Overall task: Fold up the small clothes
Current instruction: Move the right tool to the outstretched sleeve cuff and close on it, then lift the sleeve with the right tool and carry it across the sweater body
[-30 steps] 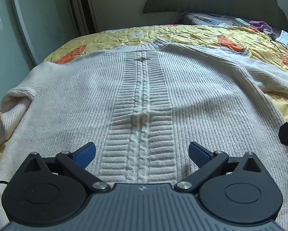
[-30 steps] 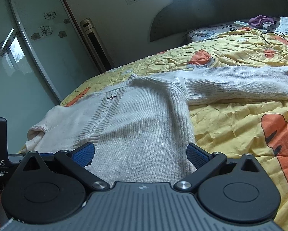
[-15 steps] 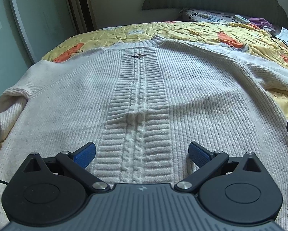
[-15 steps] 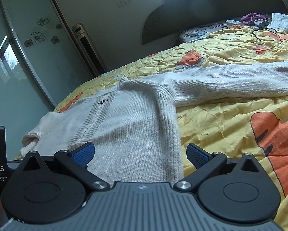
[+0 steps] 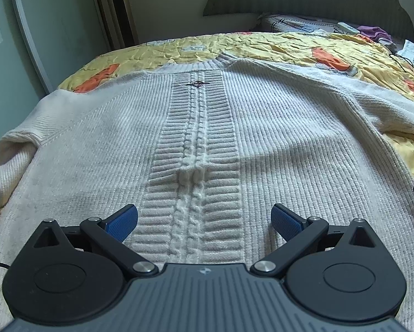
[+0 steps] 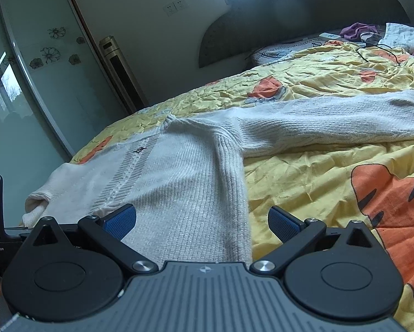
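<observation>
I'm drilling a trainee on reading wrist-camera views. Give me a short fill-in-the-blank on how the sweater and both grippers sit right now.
1. The cream cable-knit sweater lies flat on a quilt whose main colour is ____.
2. The left gripper is ____, nothing between its fingers.
3. The right gripper points at the sweater's ____ side edge.
4. The right sleeve lies stretched ____ from the body.

Missing words: yellow; open; right; away

Left tool (image 5: 204,221) spread wide; right tool (image 6: 202,221) likewise, both empty

Dim daylight, soft shadows — fisheye-warped edges
</observation>
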Demonstrator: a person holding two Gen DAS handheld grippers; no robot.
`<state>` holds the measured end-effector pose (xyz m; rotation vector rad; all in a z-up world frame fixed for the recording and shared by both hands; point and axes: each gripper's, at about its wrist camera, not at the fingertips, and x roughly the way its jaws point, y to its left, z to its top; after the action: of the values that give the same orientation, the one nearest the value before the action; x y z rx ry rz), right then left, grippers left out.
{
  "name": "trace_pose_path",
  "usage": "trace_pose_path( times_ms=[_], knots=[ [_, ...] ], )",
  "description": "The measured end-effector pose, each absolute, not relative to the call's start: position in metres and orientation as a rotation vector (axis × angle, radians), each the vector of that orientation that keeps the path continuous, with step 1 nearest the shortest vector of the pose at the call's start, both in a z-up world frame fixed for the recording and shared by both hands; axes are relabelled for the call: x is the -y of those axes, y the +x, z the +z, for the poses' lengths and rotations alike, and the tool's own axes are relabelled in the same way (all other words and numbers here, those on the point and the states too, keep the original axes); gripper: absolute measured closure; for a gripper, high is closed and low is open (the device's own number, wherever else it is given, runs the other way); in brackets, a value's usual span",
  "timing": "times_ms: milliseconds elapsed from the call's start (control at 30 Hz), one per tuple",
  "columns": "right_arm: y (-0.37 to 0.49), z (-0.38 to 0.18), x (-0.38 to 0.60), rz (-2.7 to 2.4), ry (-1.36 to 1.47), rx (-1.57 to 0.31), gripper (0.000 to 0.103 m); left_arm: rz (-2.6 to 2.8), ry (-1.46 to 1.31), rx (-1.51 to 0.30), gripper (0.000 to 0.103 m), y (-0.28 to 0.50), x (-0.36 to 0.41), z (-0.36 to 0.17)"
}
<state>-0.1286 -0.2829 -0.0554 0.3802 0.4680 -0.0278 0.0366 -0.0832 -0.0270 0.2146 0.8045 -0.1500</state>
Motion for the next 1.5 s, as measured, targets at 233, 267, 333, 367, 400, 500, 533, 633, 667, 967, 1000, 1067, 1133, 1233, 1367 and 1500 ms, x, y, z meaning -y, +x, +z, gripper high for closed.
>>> trace_pose_path(
  times_ms=[233, 267, 333, 367, 400, 500, 533, 633, 667, 967, 1000, 1067, 1133, 1233, 1367, 1500],
  knots=[
    [-0.129, -0.057, 0.292, -0.049, 0.393, -0.457, 0.000, -0.153, 0.209, -0.800, 0.000, 0.037, 0.084, -0.027],
    [-0.129, -0.057, 0.294, -0.054, 0.396, -0.454, 0.000, -0.155, 0.205, -0.796, 0.000, 0.037, 0.084, -0.027],
    [-0.129, -0.057, 0.300, -0.069, 0.403, -0.448, 0.000, -0.163, 0.196, -0.789, 0.000, 0.036, 0.084, -0.026],
    [-0.130, -0.057, 0.303, -0.076, 0.407, -0.444, 0.000, -0.168, 0.193, -0.787, 0.000, 0.036, 0.085, -0.026],
    [-0.130, -0.057, 0.308, -0.085, 0.411, -0.437, 0.000, -0.173, 0.192, -0.786, 0.000, 0.036, 0.086, -0.026],
    [-0.131, -0.055, 0.321, -0.124, 0.410, -0.414, 0.000, -0.179, 0.201, -0.784, 0.000, 0.035, 0.089, -0.027],
    [-0.132, -0.055, 0.326, -0.140, 0.408, -0.406, 0.000, -0.180, 0.206, -0.784, 0.000, 0.035, 0.089, -0.028],
    [-0.132, -0.055, 0.349, -0.197, 0.423, -0.385, 0.000, -0.177, 0.219, -0.781, 0.000, 0.036, 0.092, -0.029],
    [-0.131, -0.055, 0.360, -0.217, 0.439, -0.377, 0.000, -0.178, 0.221, -0.783, 0.000, 0.036, 0.093, -0.030],
    [-0.127, -0.077, 0.462, -0.333, 0.744, -0.335, 0.006, -0.186, 0.238, -0.785, 0.000, 0.038, 0.099, -0.031],
    [-0.129, -0.082, 0.469, -0.321, 0.786, -0.322, 0.007, -0.187, 0.240, -0.786, 0.000, 0.038, 0.100, -0.031],
    [-0.131, -0.088, 0.478, -0.298, 0.831, -0.276, 0.009, -0.191, 0.242, -0.791, 0.000, 0.038, 0.102, -0.030],
    [-0.130, -0.090, 0.484, -0.302, 0.830, -0.260, 0.011, -0.209, 0.236, -0.797, 0.000, 0.037, 0.103, -0.028],
    [-0.126, -0.091, 0.496, -0.318, 0.845, -0.209, 0.014, -0.234, 0.248, -0.779, 0.000, 0.032, 0.107, -0.023],
    [-0.118, -0.093, 0.518, -0.349, 0.904, -0.130, 0.019, -0.236, 0.293, -0.754, 0.000, 0.027, 0.115, -0.023],
    [-0.110, -0.095, 0.543, -0.401, 0.986, -0.071, 0.033, -0.237, 0.304, -0.769, 0.000, 0.030, 0.117, -0.026]
  ],
)
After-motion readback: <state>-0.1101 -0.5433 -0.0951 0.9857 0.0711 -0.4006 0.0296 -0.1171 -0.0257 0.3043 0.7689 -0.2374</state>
